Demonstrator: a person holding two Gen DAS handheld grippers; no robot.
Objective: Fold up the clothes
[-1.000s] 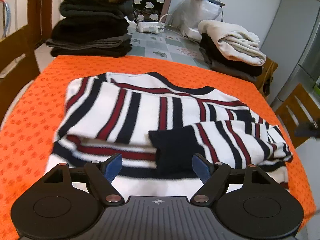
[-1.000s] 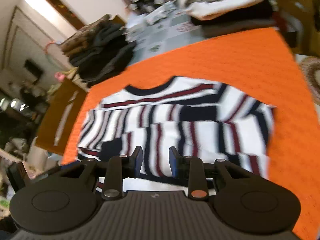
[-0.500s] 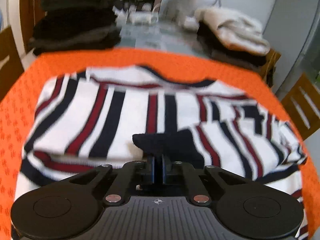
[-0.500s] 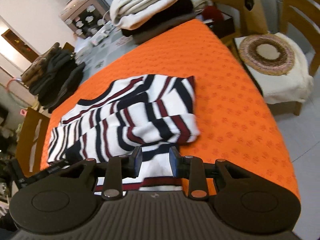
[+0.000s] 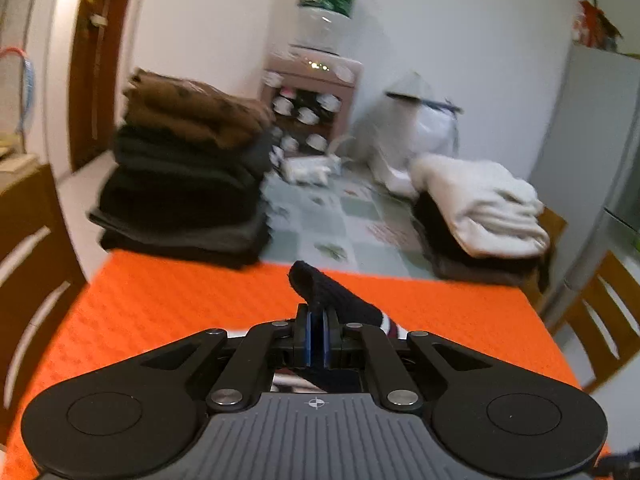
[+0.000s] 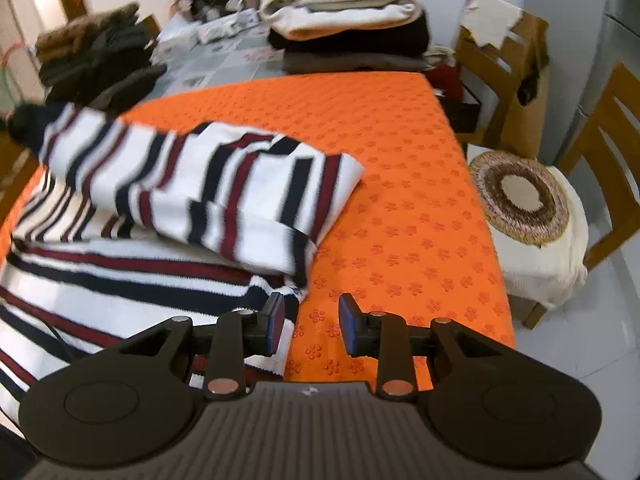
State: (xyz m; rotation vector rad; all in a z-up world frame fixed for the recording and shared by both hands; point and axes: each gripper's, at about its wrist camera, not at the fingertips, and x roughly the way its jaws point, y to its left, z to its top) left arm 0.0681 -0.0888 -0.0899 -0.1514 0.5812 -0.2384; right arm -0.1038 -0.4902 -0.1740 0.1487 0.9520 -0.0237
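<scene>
The left gripper (image 5: 316, 338) is clamped on the dark cuff (image 5: 334, 298) of the striped sweater (image 6: 192, 200): its fingers are pressed together with the navy knit pinched between them, and the cuff stands up past the tips, clear of the orange cloth (image 5: 160, 312) beneath. From the right view the sleeve (image 6: 120, 160) rises off the sweater's body towards the far left, where the cuff shows as a dark blur at the frame's edge. The right gripper (image 6: 311, 322) holds nothing; its fingers stand apart just above the sweater's near right corner, the left finger over the striped hem (image 6: 256, 292) and the right finger over bare cloth. As for progress, I judge the fold as partly done (the sweater is already narrowed, with one side turned over the body in a thick roll ahead of the right fingers). What seems left is to lay the lifted sleeve flat across the body, then bring the hem up to the collar and smooth the bundle. Beyond both sets of fingertips, a dark stack (image 5: 188, 192) of folded clothes sits far left, and a cream pile (image 5: 480, 200) far right; whether the latter still awaits folding I cannot tell.
</scene>
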